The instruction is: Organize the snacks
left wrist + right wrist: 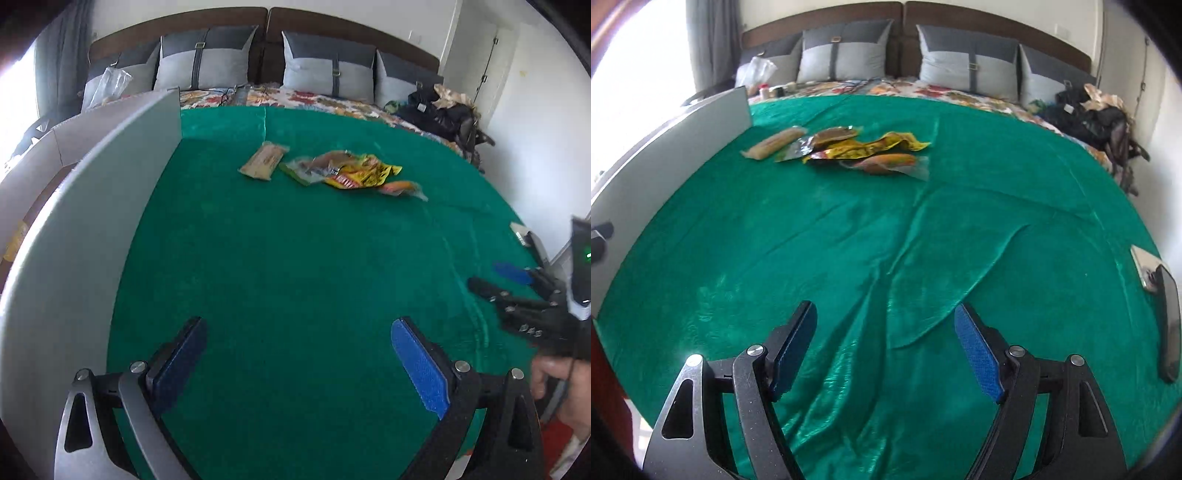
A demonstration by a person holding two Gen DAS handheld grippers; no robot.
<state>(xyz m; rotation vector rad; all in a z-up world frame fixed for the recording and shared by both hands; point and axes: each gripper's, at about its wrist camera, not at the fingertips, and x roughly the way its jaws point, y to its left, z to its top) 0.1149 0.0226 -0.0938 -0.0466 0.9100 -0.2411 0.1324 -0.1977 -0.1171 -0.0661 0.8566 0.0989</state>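
Reaching stage: left gripper (299, 369) and right gripper (884, 350), jaws spread, nothing between. Snack packets (846, 149) heaped well ahead of both jaws on green cloth (923, 240). Advised: approach low, single out tan packet (263, 161) at heap's edge.

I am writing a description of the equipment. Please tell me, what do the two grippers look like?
The left gripper has blue textured pads; one finger arm is silver-grey, the other black, both with round silver bolts and triangular cut-outs. The right gripper has the same blue pads on all-black arms. Seen from the left wrist camera, its body carries a green light.
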